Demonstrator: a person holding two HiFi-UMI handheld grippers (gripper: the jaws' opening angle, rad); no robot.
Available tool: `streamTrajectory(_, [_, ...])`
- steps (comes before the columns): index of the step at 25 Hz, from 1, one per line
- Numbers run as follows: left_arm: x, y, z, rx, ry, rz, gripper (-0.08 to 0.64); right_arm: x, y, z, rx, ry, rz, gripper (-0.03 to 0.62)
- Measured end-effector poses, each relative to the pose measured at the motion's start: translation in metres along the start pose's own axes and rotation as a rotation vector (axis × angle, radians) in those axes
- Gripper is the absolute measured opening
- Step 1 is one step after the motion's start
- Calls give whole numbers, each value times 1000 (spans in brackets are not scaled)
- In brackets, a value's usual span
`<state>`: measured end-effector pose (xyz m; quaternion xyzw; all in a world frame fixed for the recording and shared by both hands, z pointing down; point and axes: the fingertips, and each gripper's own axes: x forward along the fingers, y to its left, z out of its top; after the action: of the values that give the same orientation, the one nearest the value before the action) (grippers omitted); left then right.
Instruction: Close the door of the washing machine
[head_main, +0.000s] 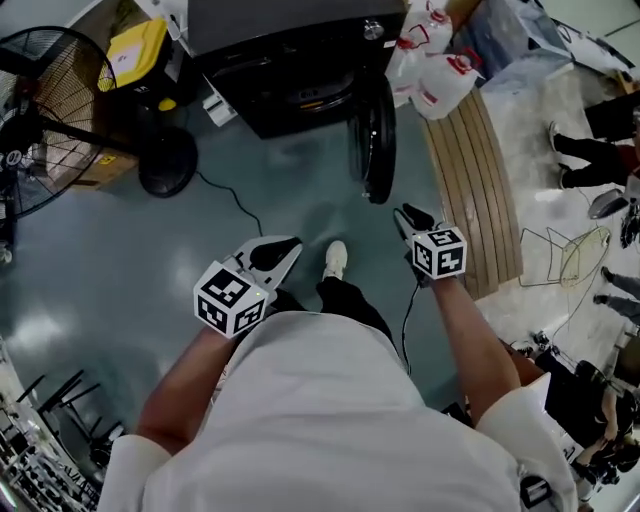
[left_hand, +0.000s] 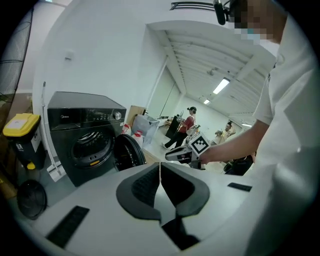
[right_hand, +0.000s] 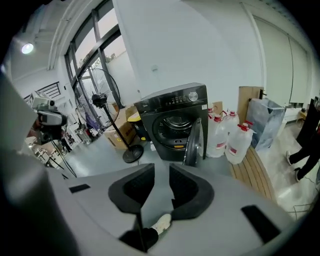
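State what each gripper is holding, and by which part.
Nothing is held: the left gripper is shut on nothing, and the right gripper is open and empty.

Grey floor (head_main: 110, 270) carries washing machine (head_main: 290, 75), fan stand (head_main: 167, 160), water jugs (head_main: 440, 80), slatted wooden mat (head_main: 480, 190).

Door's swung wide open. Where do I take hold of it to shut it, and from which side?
Grip the door at its free rim, the end nearest you, farthest from the hinge. It stands edge-on out from the washing machine, so the open right claw probably best comes from the water jugs side.
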<state>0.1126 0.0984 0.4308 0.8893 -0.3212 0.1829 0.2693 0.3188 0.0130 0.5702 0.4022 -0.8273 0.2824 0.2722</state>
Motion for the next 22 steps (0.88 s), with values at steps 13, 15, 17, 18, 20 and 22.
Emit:
streamTrajectory(13, [29,29,16,-29,45,6,17,100,-87,9,59,122,-20,115])
streamTrajectory(15, [30,38,19,-24,49,-5,17,112,-93,10,53,147,-27,121])
streamTrajectory(17, [32,47,25,-21,48,-21,17,121,-101,10,53,173,-45,123])
streamTrajectory(18, [33,53,28,-18,50,-30,17,125,-105,10,60,184,-56,124])
streamTrajectory(20, [35,64,31,-12,62,-42,17,132,-111,8,88,196,-74,124])
streamTrajectory(22, [35,74,33,-12,73,-50,17,137,-111,6,113,207,-71,124])
